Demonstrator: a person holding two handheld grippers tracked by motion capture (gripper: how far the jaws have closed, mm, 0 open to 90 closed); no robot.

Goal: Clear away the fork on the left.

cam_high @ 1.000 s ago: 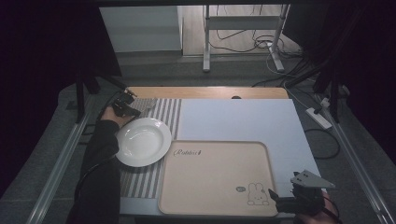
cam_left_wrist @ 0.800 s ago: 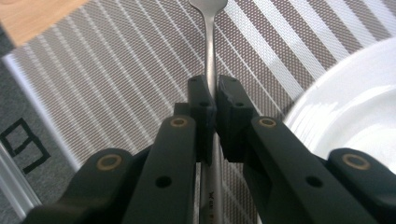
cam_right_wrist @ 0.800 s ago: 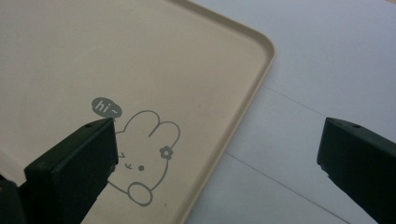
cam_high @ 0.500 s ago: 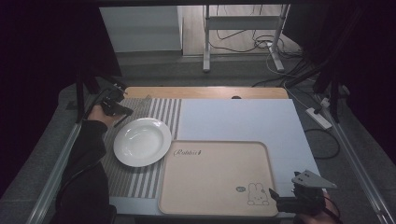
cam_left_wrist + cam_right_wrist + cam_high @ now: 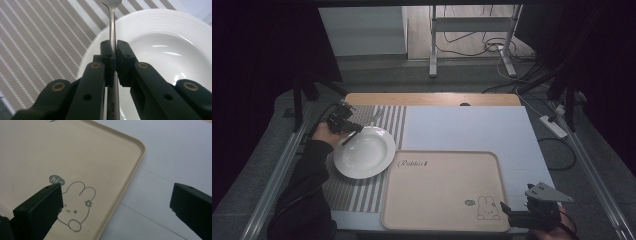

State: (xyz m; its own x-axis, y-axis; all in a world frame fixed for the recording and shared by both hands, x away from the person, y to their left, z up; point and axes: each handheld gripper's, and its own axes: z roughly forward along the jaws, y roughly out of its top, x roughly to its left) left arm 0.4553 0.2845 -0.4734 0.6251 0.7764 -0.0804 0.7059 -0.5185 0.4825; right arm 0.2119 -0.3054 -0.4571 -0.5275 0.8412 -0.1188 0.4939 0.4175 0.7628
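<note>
Striped matting (image 5: 362,192) and pale sheeting cover the desk (image 5: 432,99). A steel fork (image 5: 113,22) is pinched by the left gripper (image 5: 113,53) over the white plate (image 5: 367,155), tines pointing away. The right gripper (image 5: 117,202) is held spread beside the beige tray (image 5: 437,200).

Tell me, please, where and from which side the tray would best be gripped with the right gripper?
Grip the tray by its raised rim at the near right corner, coming in low from the right edge. The rim is thin and stands proud of the table, and the open right gripper already sits beside that corner, by the rabbit print.
</note>
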